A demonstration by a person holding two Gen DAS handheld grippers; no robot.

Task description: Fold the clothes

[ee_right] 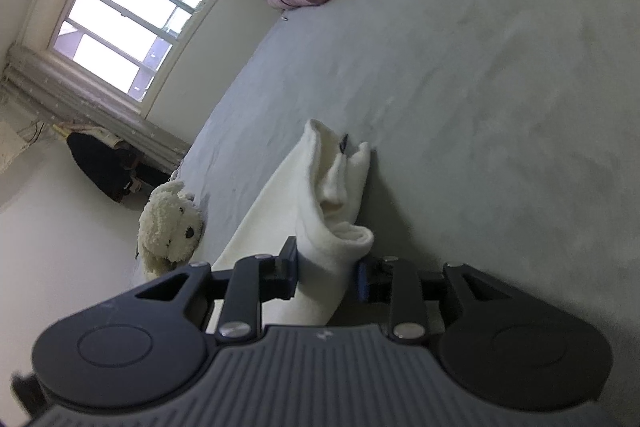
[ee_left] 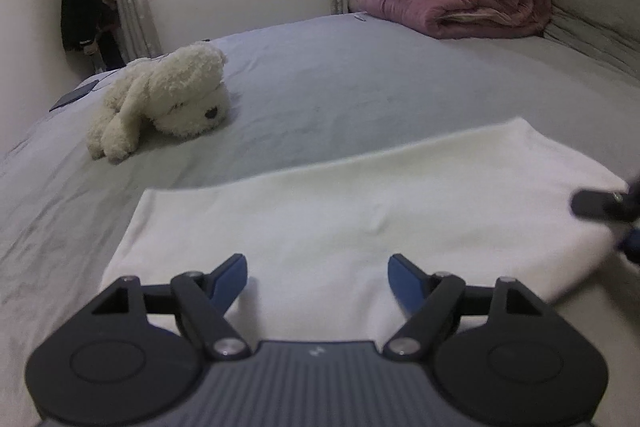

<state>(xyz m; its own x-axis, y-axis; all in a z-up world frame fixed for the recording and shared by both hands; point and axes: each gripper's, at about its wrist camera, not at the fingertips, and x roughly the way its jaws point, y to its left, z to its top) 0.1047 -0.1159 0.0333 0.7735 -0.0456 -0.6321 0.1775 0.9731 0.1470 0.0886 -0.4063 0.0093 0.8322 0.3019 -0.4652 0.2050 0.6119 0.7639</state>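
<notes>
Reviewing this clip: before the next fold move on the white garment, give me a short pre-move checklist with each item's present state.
1. Right gripper grips the white garment: ok, fabric bunched between its fingers.
2. Left gripper ready to grasp: ok, open above the garment, holding nothing.
3. Garment lies flat on the bed: ok, except the lifted right edge.
4. Plush dog clear of the garment: ok, apart.
5. Pink quilt clear: ok, far side.
6. Layers pinched: cannot tell.

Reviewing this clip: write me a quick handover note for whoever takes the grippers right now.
Left gripper: open, empty, over the near edge of the white garment.
Right gripper: shut on a bunched fold at the garment's right end, lifted off the bed.
Done: garment already lies as a flat band.
Left: probably carry the held end across, then smooth.
Stuffed dog lies clear, farther along the bed.
</notes>
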